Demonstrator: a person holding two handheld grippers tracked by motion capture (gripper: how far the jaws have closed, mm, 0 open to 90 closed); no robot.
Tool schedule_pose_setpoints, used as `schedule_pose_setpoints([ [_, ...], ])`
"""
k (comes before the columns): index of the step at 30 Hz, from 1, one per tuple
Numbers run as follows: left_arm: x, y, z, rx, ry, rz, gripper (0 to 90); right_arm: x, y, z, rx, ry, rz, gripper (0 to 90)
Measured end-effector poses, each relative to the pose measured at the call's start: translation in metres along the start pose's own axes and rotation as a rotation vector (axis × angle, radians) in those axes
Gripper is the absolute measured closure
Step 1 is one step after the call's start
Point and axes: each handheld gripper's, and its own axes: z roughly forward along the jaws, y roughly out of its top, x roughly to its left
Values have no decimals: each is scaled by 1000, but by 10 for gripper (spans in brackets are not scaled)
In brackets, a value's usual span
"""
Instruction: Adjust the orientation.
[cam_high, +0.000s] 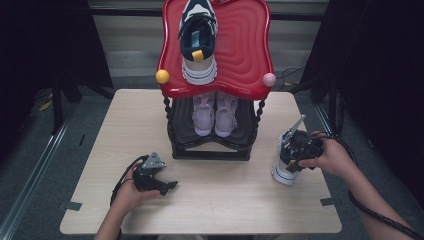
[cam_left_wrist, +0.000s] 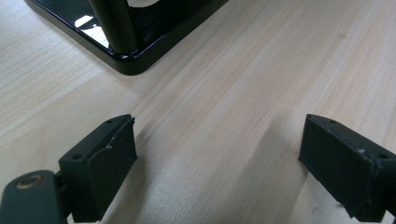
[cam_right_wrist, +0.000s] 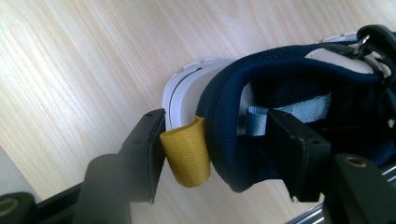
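A navy and white sneaker (cam_high: 283, 173) (cam_right_wrist: 289, 70) stands on the table at the right, heel up. My right gripper (cam_high: 292, 150) (cam_right_wrist: 215, 135) straddles its heel collar. One jaw is outside against the yellow pull tab (cam_right_wrist: 187, 154), the other inside the shoe by a light blue loop (cam_right_wrist: 261, 114). A small gap still shows at the inner jaw, so the gripper is open. Its matching sneaker (cam_high: 199, 35) lies on the rack's red top tray (cam_high: 240, 45). My left gripper (cam_high: 170, 186) (cam_left_wrist: 217, 149) rests open on the table at the front left, nothing between its jaws.
A pair of pale pink shoes (cam_high: 215, 112) sits on the rack's black lower shelf (cam_high: 210, 150). The rack's black base corner (cam_left_wrist: 126, 60) lies just ahead of my left gripper. Yellow (cam_high: 162, 76) and pink (cam_high: 269, 79) knobs stick out at the tray's front corners.
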Motion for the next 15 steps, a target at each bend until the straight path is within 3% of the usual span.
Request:
schedule_pose_setpoints([
  [4,0,0,0,-8,1,-8,103,-1,2,1,39,6,-4,435],
  [15,0,0,1,-11,-1,-10,103,-2,7,2,54,32,-1,525],
])
